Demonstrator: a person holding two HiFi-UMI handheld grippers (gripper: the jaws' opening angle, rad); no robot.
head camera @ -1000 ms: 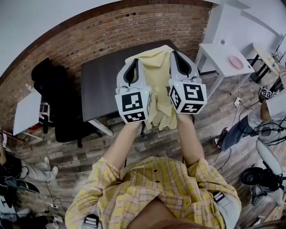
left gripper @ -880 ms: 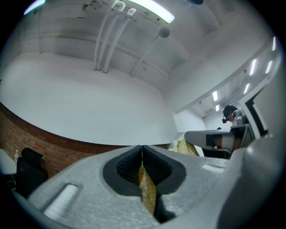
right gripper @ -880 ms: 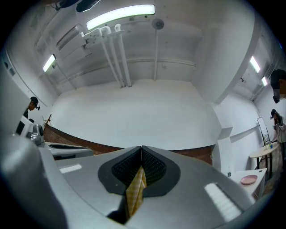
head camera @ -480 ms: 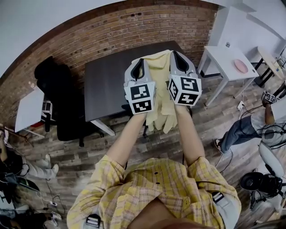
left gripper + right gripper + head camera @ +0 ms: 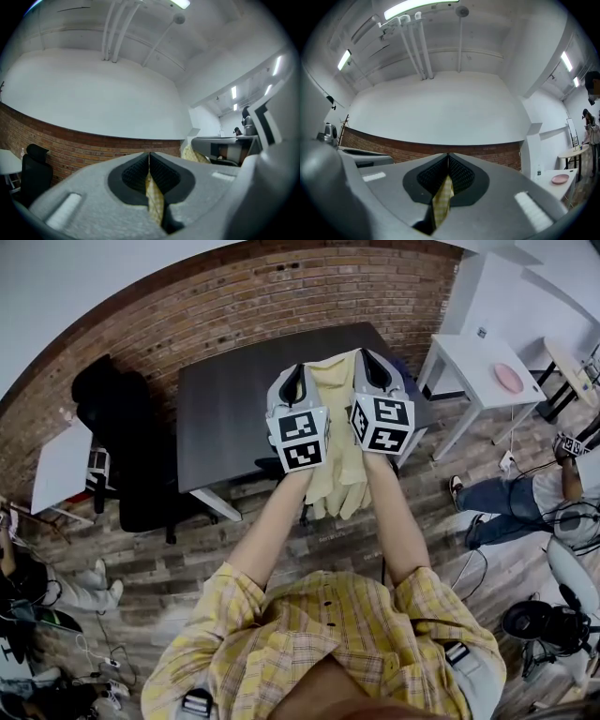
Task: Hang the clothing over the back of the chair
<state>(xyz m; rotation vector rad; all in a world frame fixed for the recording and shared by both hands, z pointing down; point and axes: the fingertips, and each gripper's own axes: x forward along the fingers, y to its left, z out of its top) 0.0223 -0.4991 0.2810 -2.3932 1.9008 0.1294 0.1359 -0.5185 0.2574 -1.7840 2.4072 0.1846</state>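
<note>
Both hand-held grippers are clamped shut on the clothing (image 5: 339, 442), a soft, pale yellow garment with a fine check weave, held up in the air in front of the person. The left hand-held gripper (image 5: 296, 381) has its ribbed black pads pressed together on a thin folded edge of the fabric, which slips down out of the jaws as a narrow creased strip. The right hand-held gripper (image 5: 372, 369) pinches another edge the same way, a small yellow checked tongue hanging from its closed jaws. The two grey moulded shells sit side by side, close together, each with its black-and-white marker cube facing the head camera. Between and below them the cloth falls in loose vertical folds, its hem hanging over the near edge of a dark, matt rectangular tabletop (image 5: 225, 413) and hiding what stands under that edge. A black padded office chair (image 5: 117, 442) stands to the left by the red brick wall (image 5: 234, 301), well apart from the garment. To the right is a small white table (image 5: 464, 357) carrying a pink plate (image 5: 507, 378). The floor (image 5: 178, 563) is grey wood plank, and a seated person in jeans (image 5: 502, 502) is at the right edge.
</note>
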